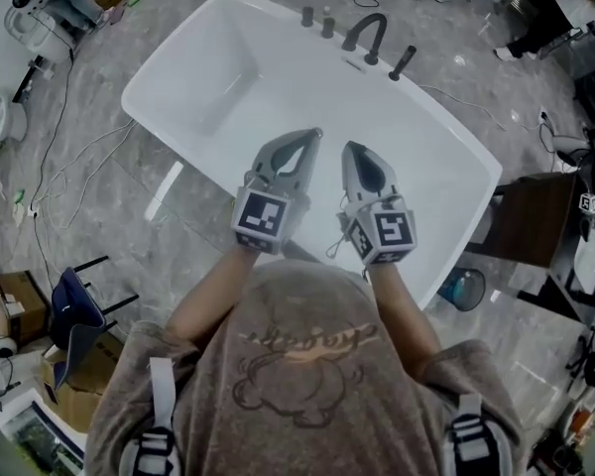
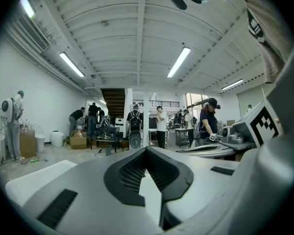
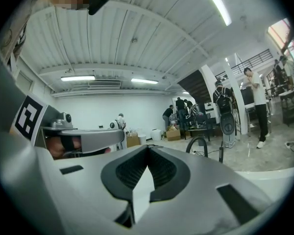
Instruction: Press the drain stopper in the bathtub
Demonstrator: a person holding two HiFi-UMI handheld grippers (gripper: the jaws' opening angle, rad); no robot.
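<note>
A white bathtub [image 1: 228, 58] lies slantwise below me on the grey marble floor. A black arched faucet [image 1: 367, 33] and black knobs [image 1: 328, 26] stand on its far rim. No drain stopper shows in any view. My left gripper [image 1: 315, 133] and right gripper [image 1: 347, 147] hang side by side over the tub's near half, tips pointing toward the faucet. Both are shut with nothing between the tips. Both gripper views look level across the room. In the left gripper view the left gripper [image 2: 146, 150] has its tips together, as does the right gripper [image 3: 147, 147] in its own view.
A blue bucket [image 1: 463, 289] and a dark stool [image 1: 531, 221] stand right of the tub. Cables run over the floor at left, near a cardboard box [image 1: 20, 300] and a blue bag [image 1: 74, 315]. Several people [image 2: 160, 126] stand far across the room.
</note>
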